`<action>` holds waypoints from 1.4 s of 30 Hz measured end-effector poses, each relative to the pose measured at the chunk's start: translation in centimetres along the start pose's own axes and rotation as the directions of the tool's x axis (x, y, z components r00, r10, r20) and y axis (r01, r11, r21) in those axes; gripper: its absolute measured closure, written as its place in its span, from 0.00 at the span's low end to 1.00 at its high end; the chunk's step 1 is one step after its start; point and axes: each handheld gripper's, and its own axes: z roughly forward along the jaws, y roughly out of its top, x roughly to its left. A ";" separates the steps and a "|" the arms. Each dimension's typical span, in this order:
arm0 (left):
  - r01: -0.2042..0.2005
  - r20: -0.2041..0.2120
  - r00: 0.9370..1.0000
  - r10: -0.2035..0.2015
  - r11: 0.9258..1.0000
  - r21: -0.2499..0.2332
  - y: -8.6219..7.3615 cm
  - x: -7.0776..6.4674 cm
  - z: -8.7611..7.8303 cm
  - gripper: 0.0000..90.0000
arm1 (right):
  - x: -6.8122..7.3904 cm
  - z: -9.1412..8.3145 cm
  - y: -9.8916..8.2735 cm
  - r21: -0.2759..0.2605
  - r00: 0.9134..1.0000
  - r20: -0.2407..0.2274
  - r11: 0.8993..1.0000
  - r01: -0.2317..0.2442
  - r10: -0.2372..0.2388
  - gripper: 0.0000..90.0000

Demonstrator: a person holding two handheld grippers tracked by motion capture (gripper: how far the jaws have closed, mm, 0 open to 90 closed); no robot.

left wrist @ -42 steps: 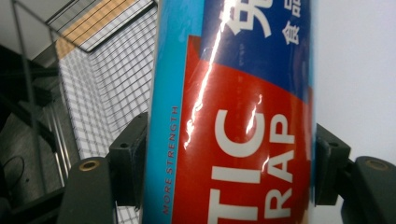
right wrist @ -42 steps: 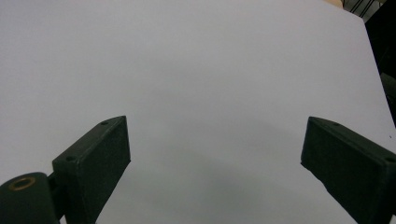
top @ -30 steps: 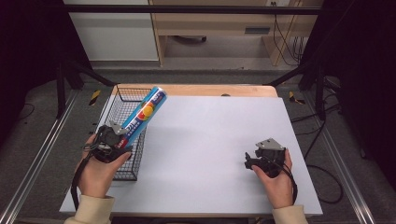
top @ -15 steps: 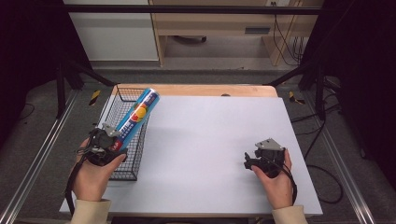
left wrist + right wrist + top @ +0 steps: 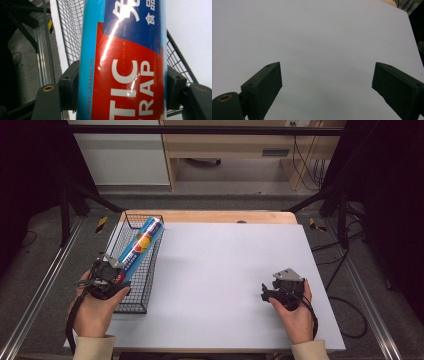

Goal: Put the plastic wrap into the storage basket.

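Note:
A long blue and red plastic wrap box (image 5: 139,246) slants over the black wire basket (image 5: 129,302) at the table's left side. My left gripper (image 5: 116,270) is shut on the near end of the box (image 5: 125,65); both pads (image 5: 71,85) press its sides, and the basket mesh (image 5: 70,30) lies below. My right gripper (image 5: 266,292) rests low at the table's right front, held by a hand. Its jaws stand wide open in the right gripper view, with the gripper (image 5: 325,85) over bare white table (image 5: 317,37) and nothing between them.
The white table top (image 5: 225,260) spreads between both hands, with a wooden strip (image 5: 225,216) along its far edge. Metal rails (image 5: 40,290) run down the left side. Black stand legs (image 5: 330,190) and cables (image 5: 350,320) lie on the floor to the right.
My left gripper has carried the box leftward and slightly toward me, so it now lies over the basket instead of over its right rim. The right gripper has stayed put.

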 end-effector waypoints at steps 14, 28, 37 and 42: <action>-0.014 -0.060 0.998 0.016 0.999 0.040 -0.2 0.2 -0.2 0.35 | 0.0 0.0 0.0 -0.002 1.000 0.003 1.000 0.000 0.000 0.11; -0.002 -0.081 0.997 0.010 0.995 0.099 0.4 0.1 0.5 0.35 | 0.0 0.0 0.0 0.001 1.000 -0.002 1.000 0.000 0.000 0.11; -0.002 -0.108 0.994 0.021 0.985 0.171 0.4 0.1 1.3 0.35 | 0.0 0.1 0.0 0.003 1.000 -0.006 1.000 0.002 -0.002 0.11; 0.004 -0.096 0.995 0.014 0.983 0.185 0.4 0.1 1.6 0.35 | 0.0 0.1 0.0 0.002 1.000 -0.010 1.000 0.002 -0.002 0.11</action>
